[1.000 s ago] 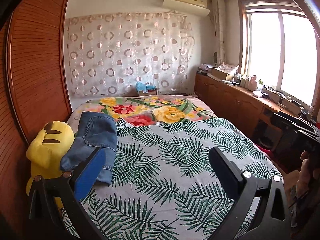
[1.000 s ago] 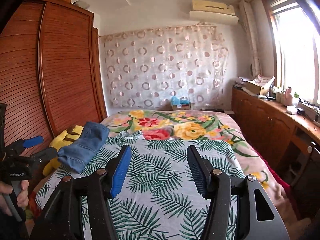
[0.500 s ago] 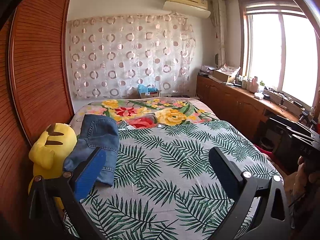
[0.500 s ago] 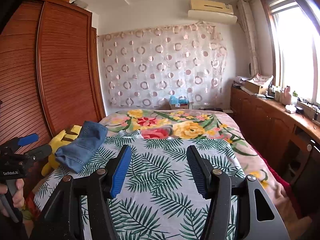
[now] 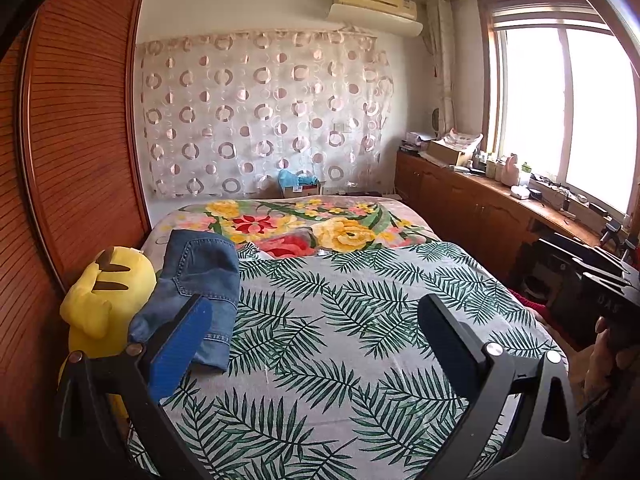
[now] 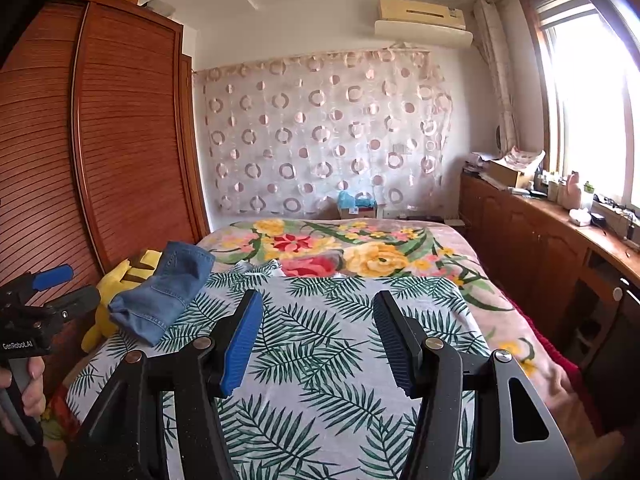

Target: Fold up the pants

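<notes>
Each hand-held gripper — left (image 5: 312, 320), right (image 6: 318, 336) — gapes wide, holding nothing.

Blue denim pants (image 5: 200, 292); green palm-leaf sheet (image 5: 340, 340); yellow plush (image 5: 108, 296)

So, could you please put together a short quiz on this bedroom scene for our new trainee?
1. True or false: the left gripper is shut on the jeans.
2. Multiple choice: the jeans lie on the bed A) spread flat in the middle, B) folded at the side by the yellow plush toy, C) hanging off the foot end.
3. Fill in: the right gripper is ____ and holds nothing.

Key: 1 false, it is open and empty; 2 B; 3 open.
</notes>
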The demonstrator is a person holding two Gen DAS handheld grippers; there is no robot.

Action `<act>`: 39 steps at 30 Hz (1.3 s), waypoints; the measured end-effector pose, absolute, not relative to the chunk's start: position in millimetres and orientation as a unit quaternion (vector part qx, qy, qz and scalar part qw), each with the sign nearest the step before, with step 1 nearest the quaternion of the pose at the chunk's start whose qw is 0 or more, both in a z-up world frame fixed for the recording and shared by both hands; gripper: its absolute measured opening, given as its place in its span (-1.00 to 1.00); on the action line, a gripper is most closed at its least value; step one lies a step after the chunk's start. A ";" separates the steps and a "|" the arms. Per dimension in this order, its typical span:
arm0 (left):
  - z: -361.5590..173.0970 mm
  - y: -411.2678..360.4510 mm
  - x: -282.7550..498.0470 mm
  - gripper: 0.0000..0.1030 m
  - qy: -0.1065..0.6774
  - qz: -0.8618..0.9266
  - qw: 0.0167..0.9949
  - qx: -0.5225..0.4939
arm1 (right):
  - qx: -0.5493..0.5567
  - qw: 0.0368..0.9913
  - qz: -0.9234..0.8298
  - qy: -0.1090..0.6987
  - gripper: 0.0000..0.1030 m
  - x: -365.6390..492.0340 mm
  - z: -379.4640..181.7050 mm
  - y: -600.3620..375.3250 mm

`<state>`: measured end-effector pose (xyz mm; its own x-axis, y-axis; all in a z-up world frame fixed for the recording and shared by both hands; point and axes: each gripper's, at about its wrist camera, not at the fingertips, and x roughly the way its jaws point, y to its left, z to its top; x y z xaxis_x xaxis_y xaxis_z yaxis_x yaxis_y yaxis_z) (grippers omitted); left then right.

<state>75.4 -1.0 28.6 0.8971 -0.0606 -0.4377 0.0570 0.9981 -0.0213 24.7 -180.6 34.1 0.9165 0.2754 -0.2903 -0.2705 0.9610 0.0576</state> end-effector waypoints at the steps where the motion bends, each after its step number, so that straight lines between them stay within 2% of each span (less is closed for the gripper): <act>1: 28.1 -0.9 75.9 0.99 0.225 -0.030 0.974 -0.003 | 0.008 0.979 0.138 0.150 0.16 23.9 33.0 -180.0; 39: 31.2 1.9 74.3 0.99 0.223 -0.027 0.974 -0.002 | 0.007 0.979 0.138 0.148 0.16 23.8 32.3 -183.6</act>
